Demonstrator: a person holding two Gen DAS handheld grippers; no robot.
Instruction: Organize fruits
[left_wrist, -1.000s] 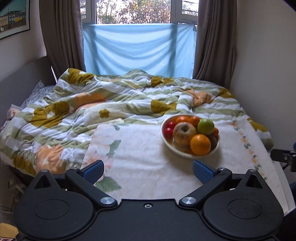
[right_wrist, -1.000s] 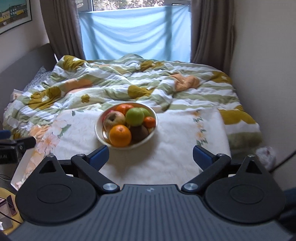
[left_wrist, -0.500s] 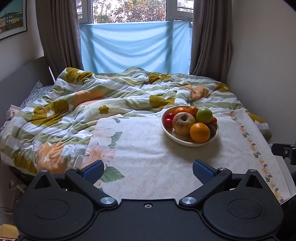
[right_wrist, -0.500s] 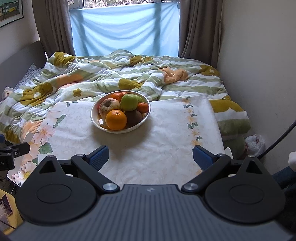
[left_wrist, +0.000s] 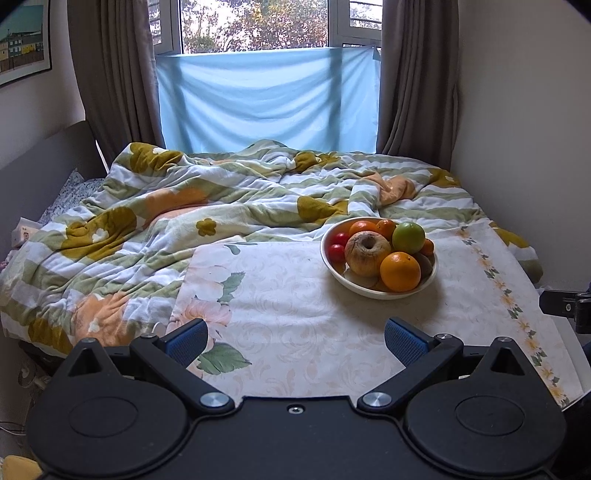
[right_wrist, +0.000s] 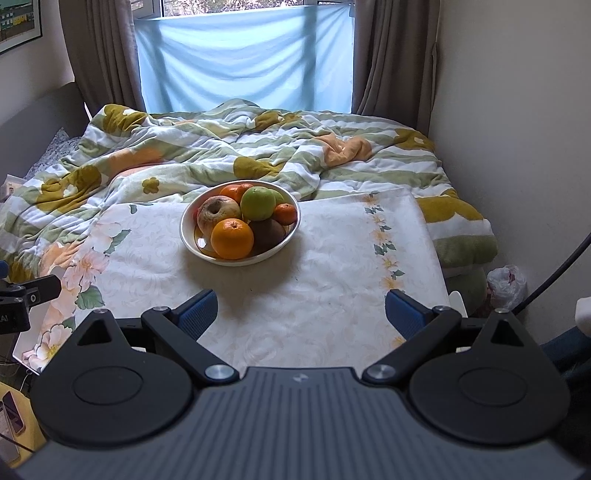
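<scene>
Left hand-held gripper (left_wrist: 293, 339): jaws spread wide, nothing between them, above the near edge of the table (left_wrist: 295, 295) with its flowered cloth. Right hand-held gripper (right_wrist: 300, 309): also spread wide, holding nothing, above the same near edge.

Bowl (right_wrist: 192, 236) stands on the table at its far side, close to the rumpled blanket (right_wrist: 184, 155) on the bed behind. Contents: orange (right_wrist: 232, 238) at front, wrinkled apple (right_wrist: 217, 211) behind it to the left, green apple (right_wrist: 258, 203), small tangerine (right_wrist: 285, 213), dark brown fruit (right_wrist: 267, 232). The left view also shows two red tomatoes (left_wrist: 337, 251) at the bowl's left.
</scene>
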